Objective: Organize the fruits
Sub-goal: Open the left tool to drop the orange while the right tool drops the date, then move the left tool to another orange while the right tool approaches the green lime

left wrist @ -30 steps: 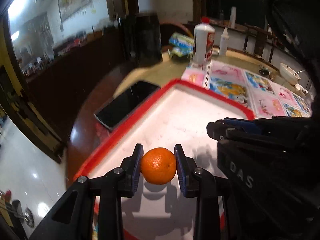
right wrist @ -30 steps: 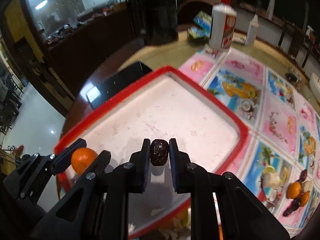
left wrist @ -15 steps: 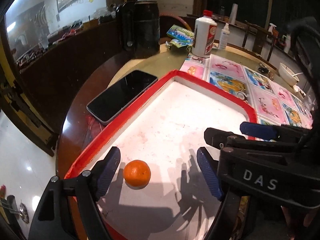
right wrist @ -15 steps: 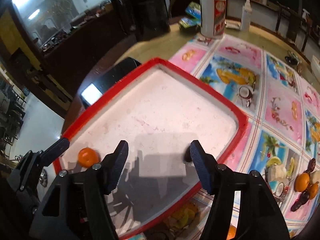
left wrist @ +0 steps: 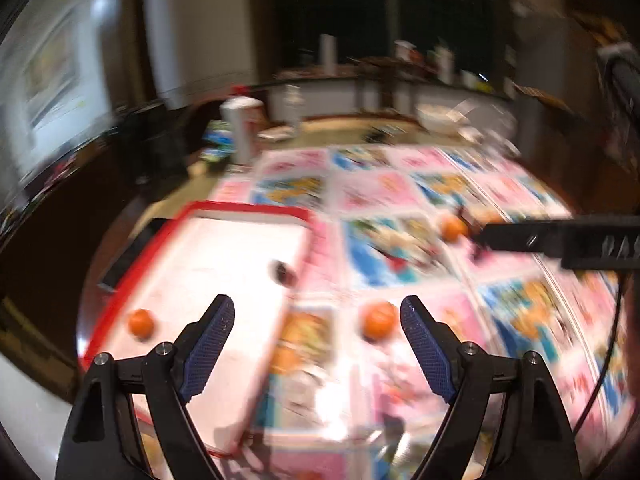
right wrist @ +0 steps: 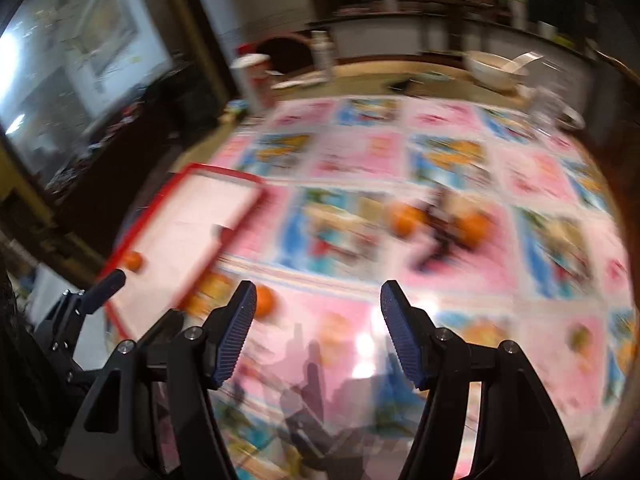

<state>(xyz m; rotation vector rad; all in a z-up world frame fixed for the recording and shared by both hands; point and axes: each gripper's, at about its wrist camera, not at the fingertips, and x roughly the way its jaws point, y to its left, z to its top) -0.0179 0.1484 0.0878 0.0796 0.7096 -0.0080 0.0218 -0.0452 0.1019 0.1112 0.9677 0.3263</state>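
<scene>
Both views are motion-blurred. A red-rimmed white tray (left wrist: 244,209) (right wrist: 224,174) holds an orange (left wrist: 141,322) (right wrist: 132,261) near its front left corner and a dark date (left wrist: 283,272) near its right edge. My left gripper (left wrist: 318,334) is open and empty, with another orange (left wrist: 379,320) (right wrist: 265,301) on the cloth just inside its right finger. My right gripper (right wrist: 318,326) is open and empty over the patterned cloth. Farther out lie two oranges (right wrist: 404,219) (right wrist: 474,226) among dark dates (right wrist: 440,236).
A colourful fruit-print tablecloth (right wrist: 460,152) covers the round table. A phone (left wrist: 132,252) lies left of the tray. A white bottle (left wrist: 240,128), a white bowl with a spoon (right wrist: 496,70) and small items stand at the far edge.
Both grippers opened, leaving the orange and the date in the tray, then swung right and back over the cloth toward the loose fruit.
</scene>
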